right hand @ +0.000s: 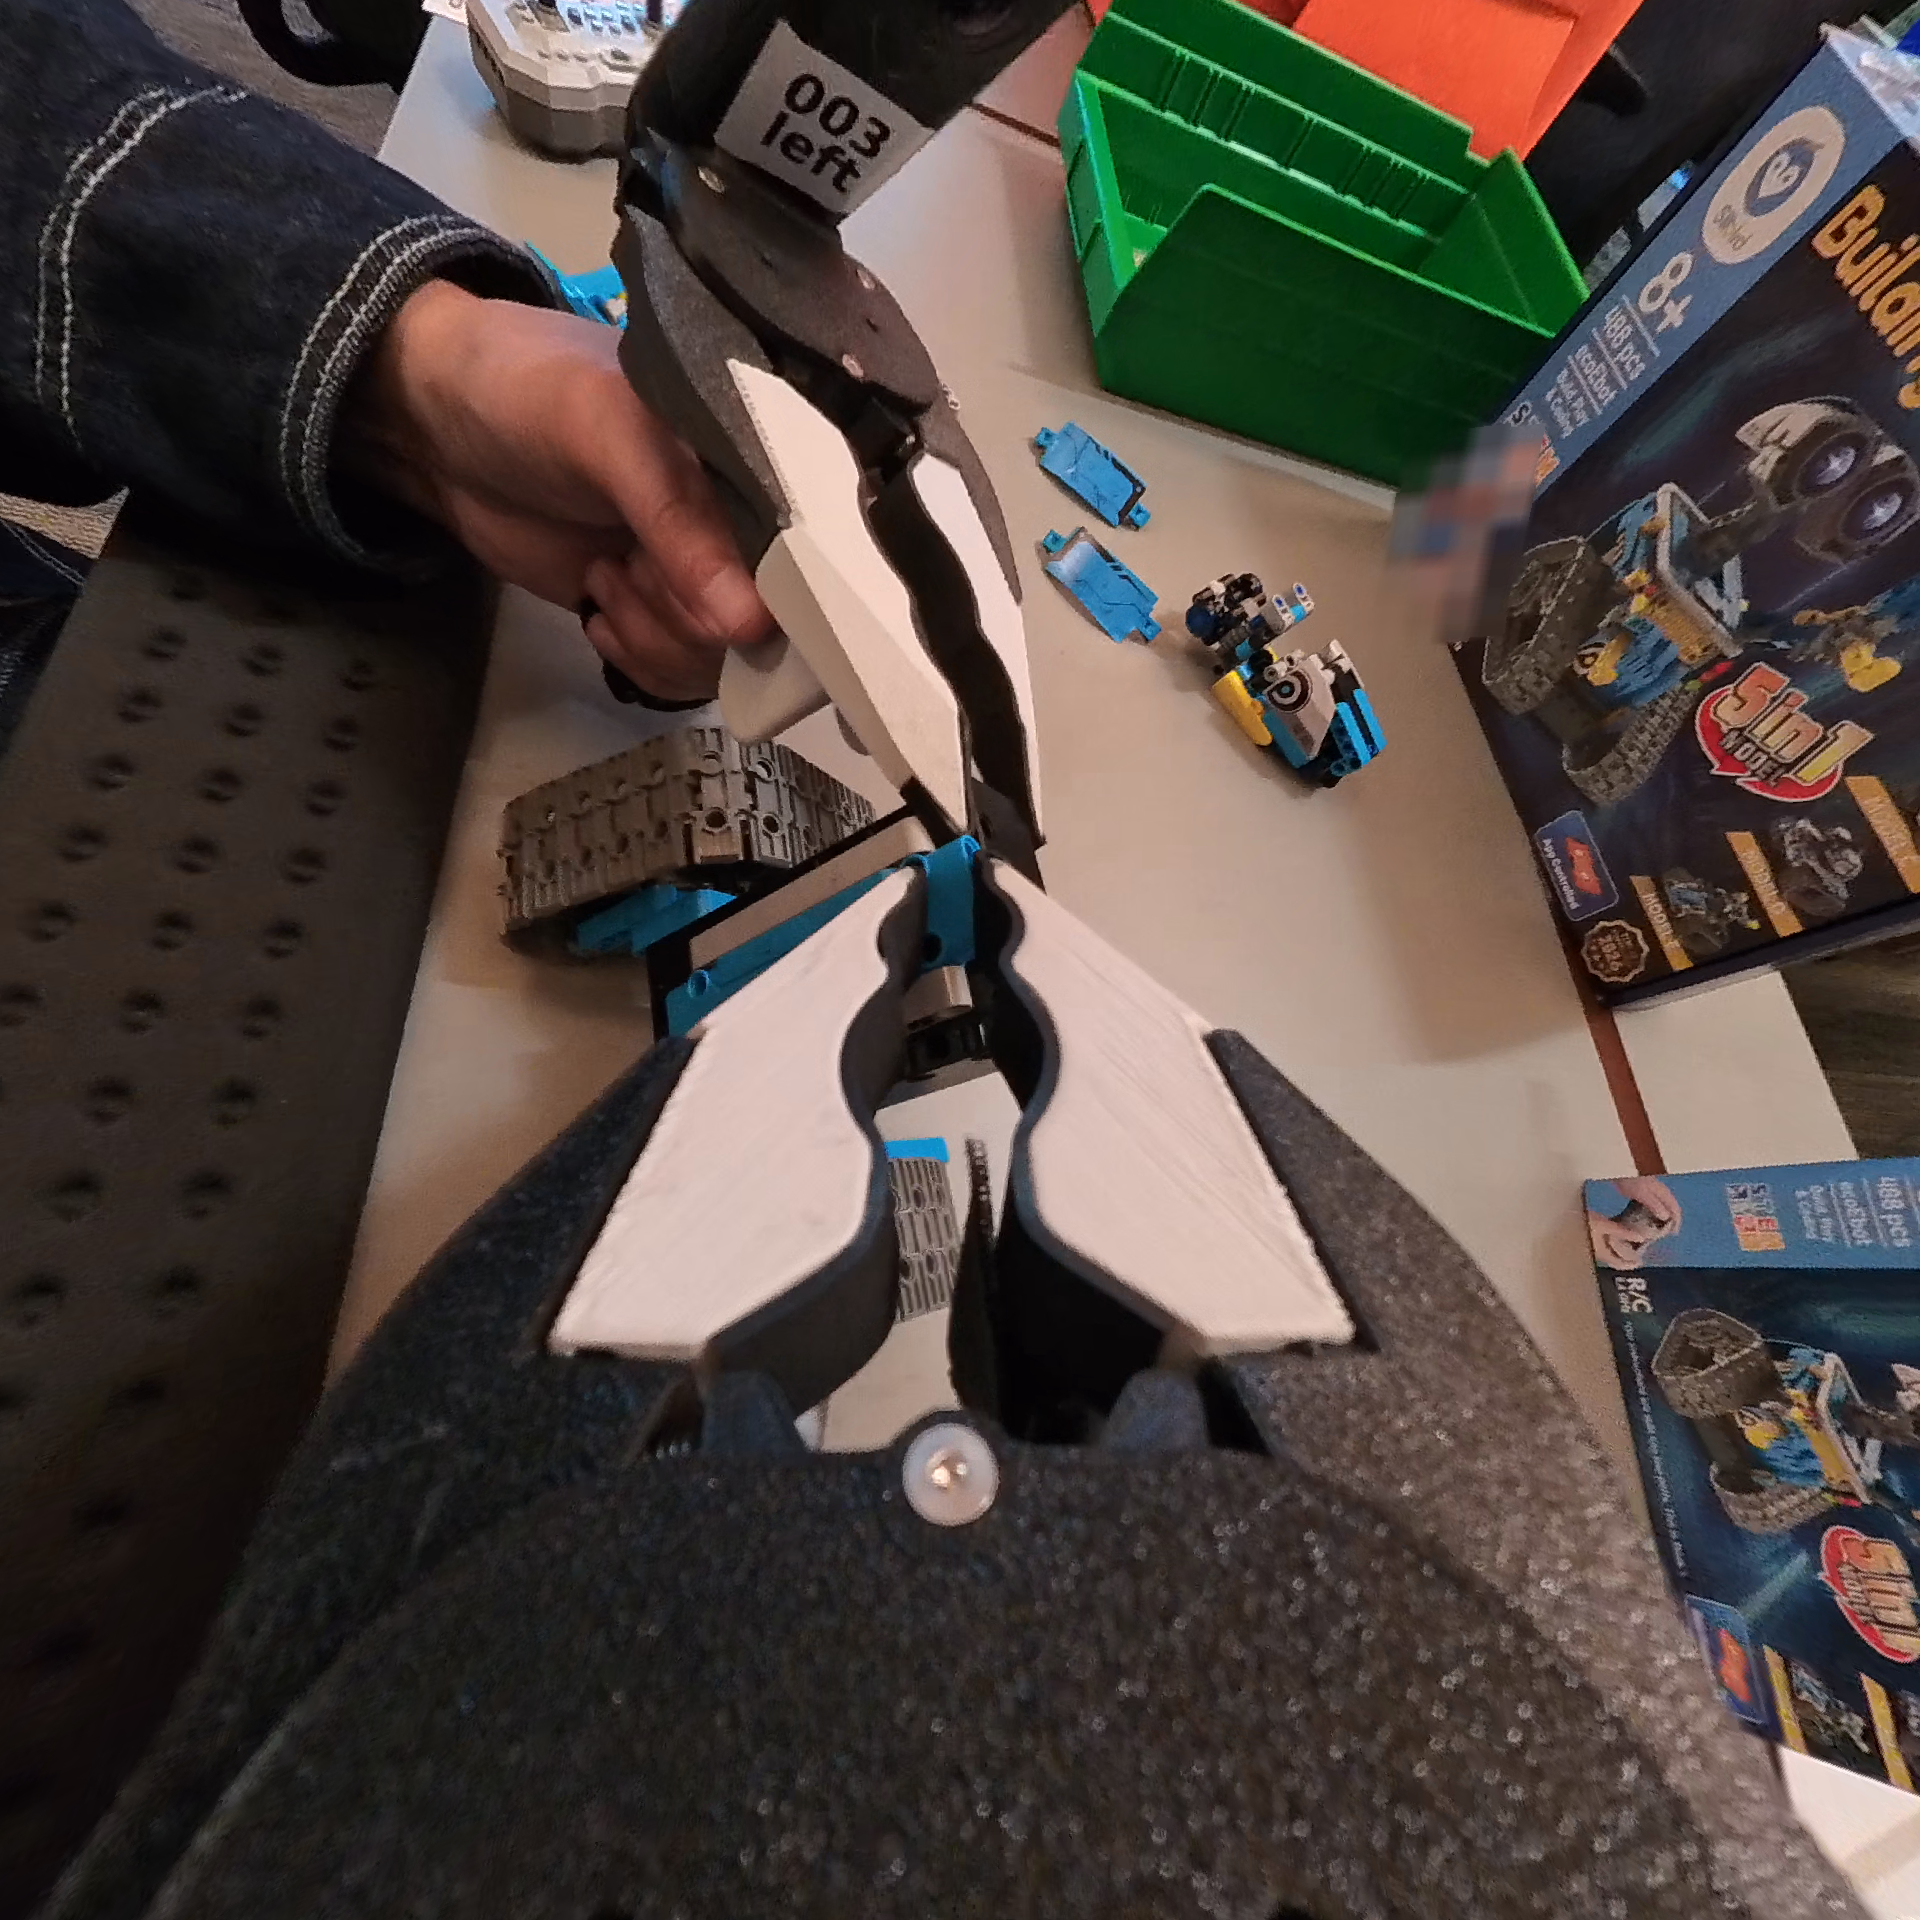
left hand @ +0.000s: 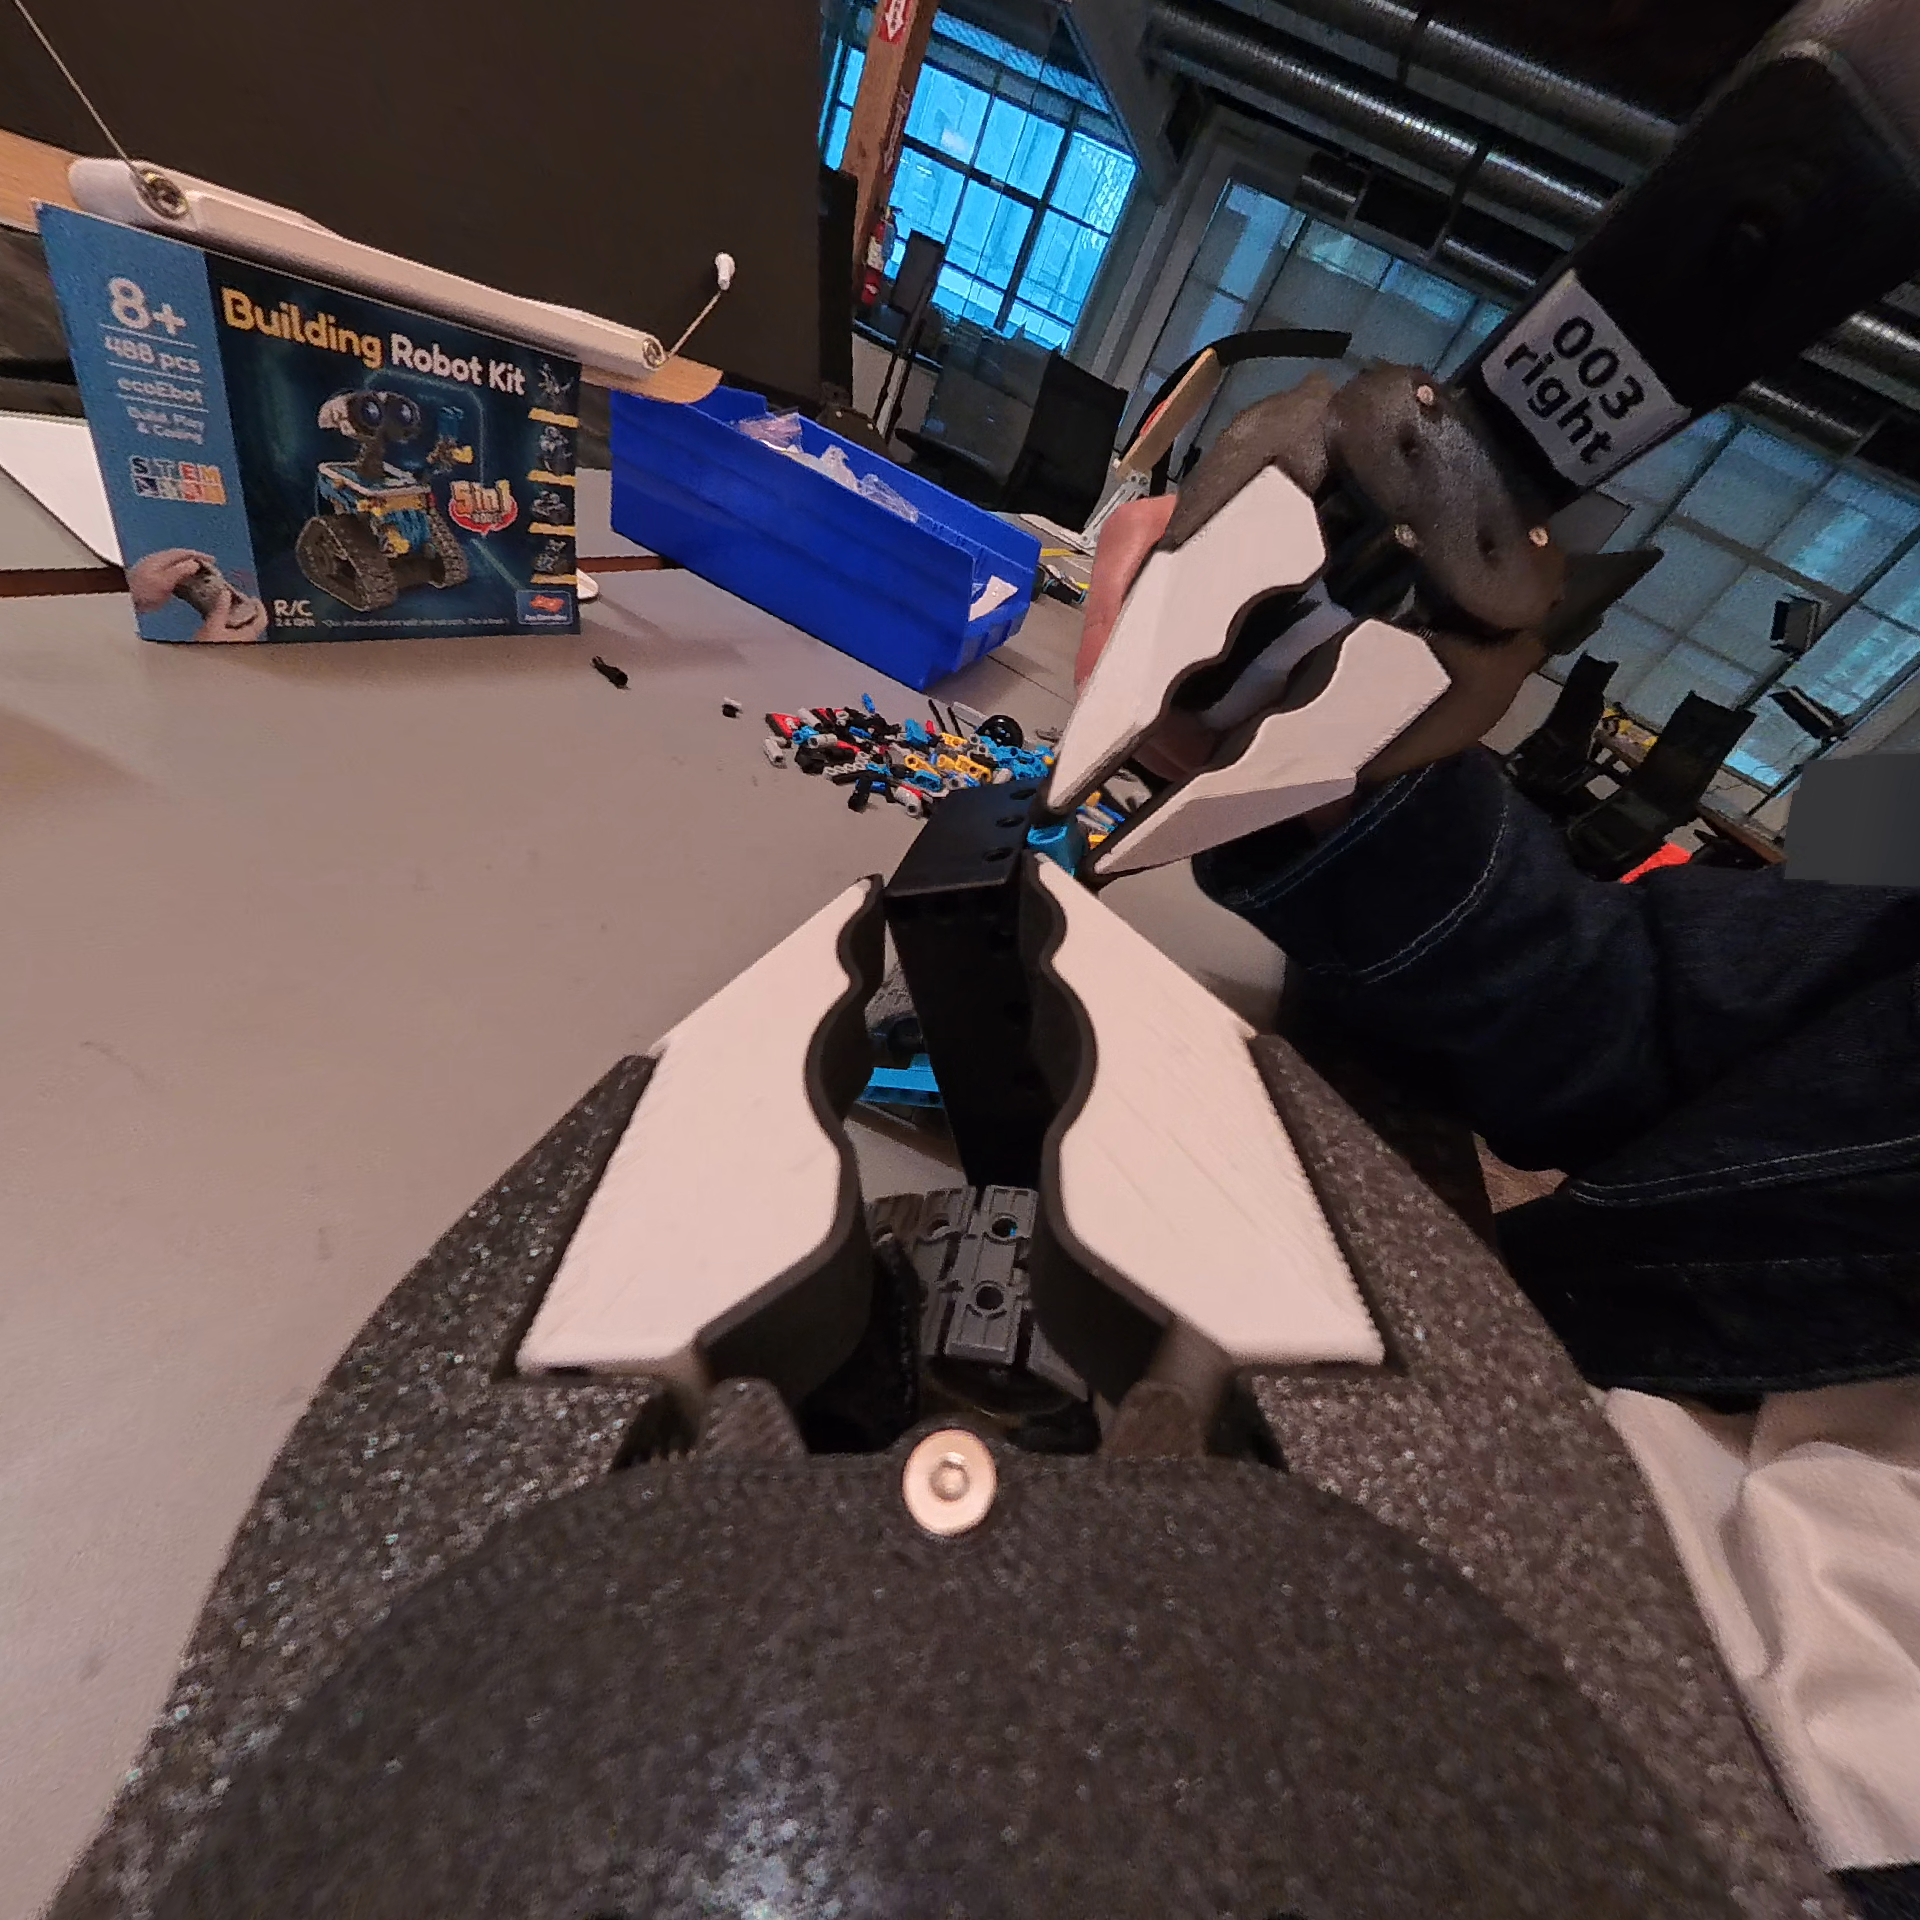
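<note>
A tracked brick model sits on the grey table (right hand: pixel 1247 935), with grey tracks (right hand: pixel 665 810), blue beams and a black frame. My left gripper (left hand: pixel 961 894) is shut on an upright black holed beam (left hand: pixel 966 997) of the model. A grey track piece (left hand: pixel 982 1278) shows low between its fingers. In the right wrist view the left gripper (right hand: pixel 997 826) comes down from above, held by a hand (right hand: pixel 540 499) in a dark sleeve. My right gripper (right hand: pixel 953 878) is closed on a blue part (right hand: pixel 951 914) of the model, right beside the black beam. It also shows in the left wrist view (left hand: pixel 1075 831).
A blue bin (left hand: pixel 810 520), a kit box (left hand: pixel 343 457) and a pile of small parts (left hand: pixel 914 753) lie beyond. The right wrist view shows a green bin (right hand: pixel 1299 260), two blue panels (right hand: pixel 1091 483), a small sub-assembly (right hand: pixel 1299 696), kit boxes (right hand: pixel 1745 623) and a black perforated pad (right hand: pixel 208 935). The grippers are tip to tip, or close to it. From the left gripper's tips to the small sub-assembly (right hand: pixel 1299 696) is close to 25 cm.
</note>
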{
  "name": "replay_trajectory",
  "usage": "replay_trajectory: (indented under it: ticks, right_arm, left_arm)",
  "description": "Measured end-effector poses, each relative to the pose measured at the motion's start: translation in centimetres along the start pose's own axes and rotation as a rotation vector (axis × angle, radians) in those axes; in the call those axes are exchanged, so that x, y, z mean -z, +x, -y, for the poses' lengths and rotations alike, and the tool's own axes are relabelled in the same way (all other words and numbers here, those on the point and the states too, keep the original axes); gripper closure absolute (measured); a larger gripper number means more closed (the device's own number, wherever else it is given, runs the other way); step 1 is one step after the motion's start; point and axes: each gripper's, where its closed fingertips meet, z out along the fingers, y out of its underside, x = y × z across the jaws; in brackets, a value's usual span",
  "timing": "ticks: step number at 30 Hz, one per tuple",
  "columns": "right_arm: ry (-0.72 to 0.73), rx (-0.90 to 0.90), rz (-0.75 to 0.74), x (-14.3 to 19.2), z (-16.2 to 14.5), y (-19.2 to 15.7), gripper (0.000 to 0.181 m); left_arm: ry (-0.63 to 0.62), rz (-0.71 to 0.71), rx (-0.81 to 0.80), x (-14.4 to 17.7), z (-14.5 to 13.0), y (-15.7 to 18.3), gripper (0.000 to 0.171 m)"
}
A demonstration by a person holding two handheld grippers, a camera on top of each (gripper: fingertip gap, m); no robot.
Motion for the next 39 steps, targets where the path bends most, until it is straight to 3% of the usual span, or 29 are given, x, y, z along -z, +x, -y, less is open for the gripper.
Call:
replay_trajectory:
  ticks: [17, 20, 22, 27, 29, 33, 39]
  right_arm:
    - [0.072, -0.069, 0.016, 0.1, 0.1, 0.0, 0.176]
    - [0.146, -0.092, -0.059, -0.3, 0.4, 0.8, 0.17]
    - [0.135, -0.07, -0.103, -0.1, 0.1, 1.2, 0.151]
    - [0.042, 0.068, -0.101, -0.1, -1.6, 0.3, 0.15]
    - [0.001, 0.105, -0.119, -0.5, -2.0, 0.0, 0.155]
    - [0.022, 0.108, -0.141, -0.7, -1.1, -0.2, 0.149]
    - [0.028, 0.09, -0.17, -0.6, -1.0, 0.2, 0.144]
  left_arm:
    - [0.005, -0.012, 0.005, 0.0, 0.0, 0.0, 0.145]
    - [0.031, -0.015, 0.084, 0.1, 0.4, -0.7, 0.146]
    - [0.059, 0.001, 0.148, 0.6, 0.8, -1.8, 0.146]
    - [0.146, -0.056, 0.425, 2.3, 1.7, -4.8, 0.147]
    - [0.15, -0.062, 0.458, 2.5, 1.7, -5.4, 0.146]
    - [0.157, -0.079, 0.515, 2.2, 1.7, -5.8, 0.147]
    - [0.153, -0.074, 0.481, 2.0, 1.8, -5.5, 0.146]
